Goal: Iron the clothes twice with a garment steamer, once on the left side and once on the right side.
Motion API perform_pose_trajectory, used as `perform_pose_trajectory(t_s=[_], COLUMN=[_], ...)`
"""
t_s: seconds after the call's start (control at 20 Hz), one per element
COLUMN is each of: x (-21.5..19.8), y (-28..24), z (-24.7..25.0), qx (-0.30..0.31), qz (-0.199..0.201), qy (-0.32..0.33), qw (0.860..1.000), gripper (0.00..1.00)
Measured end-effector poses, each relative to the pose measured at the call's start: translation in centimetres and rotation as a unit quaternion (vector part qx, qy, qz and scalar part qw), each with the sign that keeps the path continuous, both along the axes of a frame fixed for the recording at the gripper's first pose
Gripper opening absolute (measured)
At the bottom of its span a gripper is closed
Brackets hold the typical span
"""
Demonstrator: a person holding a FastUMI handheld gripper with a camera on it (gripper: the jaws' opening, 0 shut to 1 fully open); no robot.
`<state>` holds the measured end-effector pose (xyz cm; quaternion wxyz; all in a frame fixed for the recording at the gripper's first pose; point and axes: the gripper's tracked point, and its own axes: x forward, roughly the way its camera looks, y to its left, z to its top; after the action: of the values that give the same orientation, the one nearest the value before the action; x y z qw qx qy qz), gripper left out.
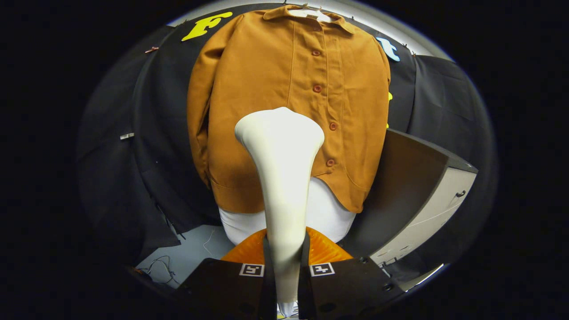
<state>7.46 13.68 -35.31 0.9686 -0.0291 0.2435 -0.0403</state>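
No readable words or numbers here, just two square black-and-white coded markers, one on the left finger (252, 270) and one on the right finger (322, 269), their patterns perhaps machine tags rather than any lettering.

Grey cabinet (426, 195) at right; loose cables (162, 266) on floor (195, 244).
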Motion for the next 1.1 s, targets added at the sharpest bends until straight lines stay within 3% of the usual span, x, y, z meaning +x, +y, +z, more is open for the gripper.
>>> perform_pose_trajectory(t_s=[0.65,1.1], x=[-4.5,-4.8], y=[-7.6,-11.7], z=[18.6,24.3], qx=[-0.006,0.005], qz=[-0.011,-0.037], qy=[-0.121,-0.137], qw=[0.993,0.990], gripper=[0.22,0.22])
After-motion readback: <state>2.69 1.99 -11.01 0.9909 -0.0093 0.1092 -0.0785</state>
